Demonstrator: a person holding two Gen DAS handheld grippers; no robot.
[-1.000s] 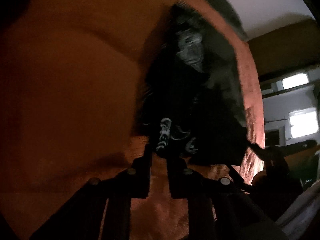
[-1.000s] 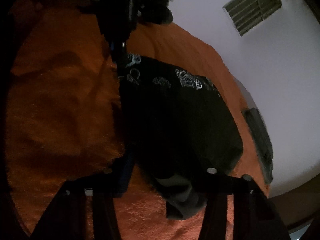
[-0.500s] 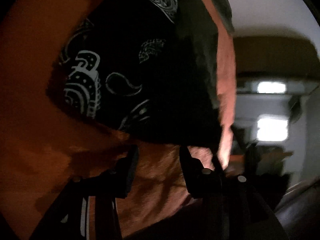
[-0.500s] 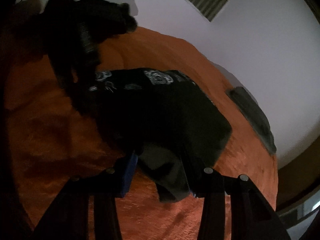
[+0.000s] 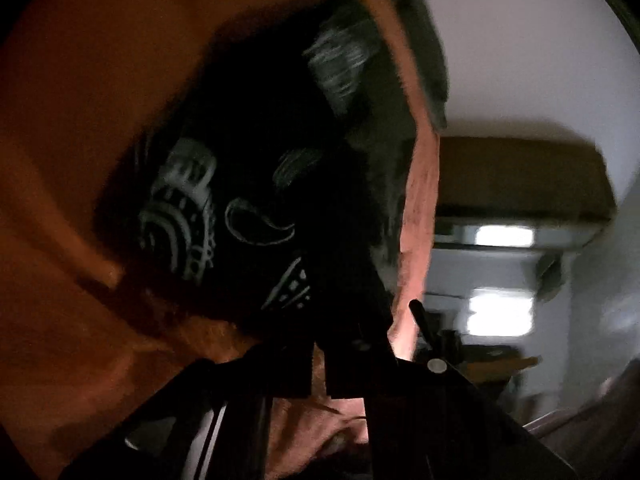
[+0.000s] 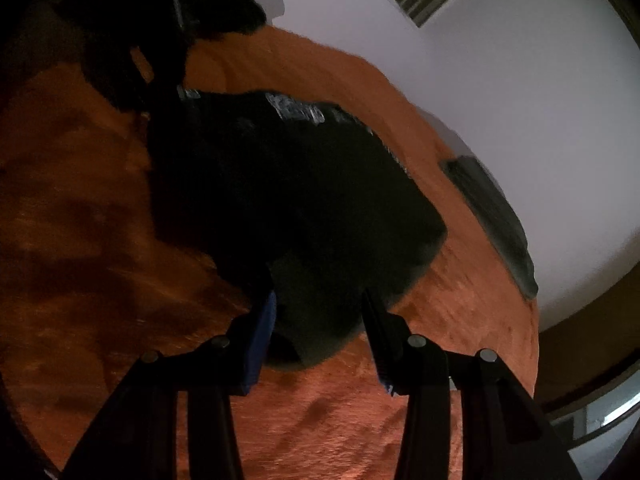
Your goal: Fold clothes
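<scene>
Your left tool [image 5: 318,356] is clenched at the near edge of the black patterned garment [image 5: 248,184] lying on the orange bed [image 5: 80,100], seemingly pinching its hem, though blur obscures this. Your right tool [image 6: 320,320] stands released, straddling the opposite corner, ready to grab for the fold.

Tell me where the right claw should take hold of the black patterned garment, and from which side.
Probably the loose grey flap of the black garment that sticks out between the right claw fingers. Come in low from the near side, along the orange blanket: that flap is the nearest free edge, while the rest lies flat.
</scene>
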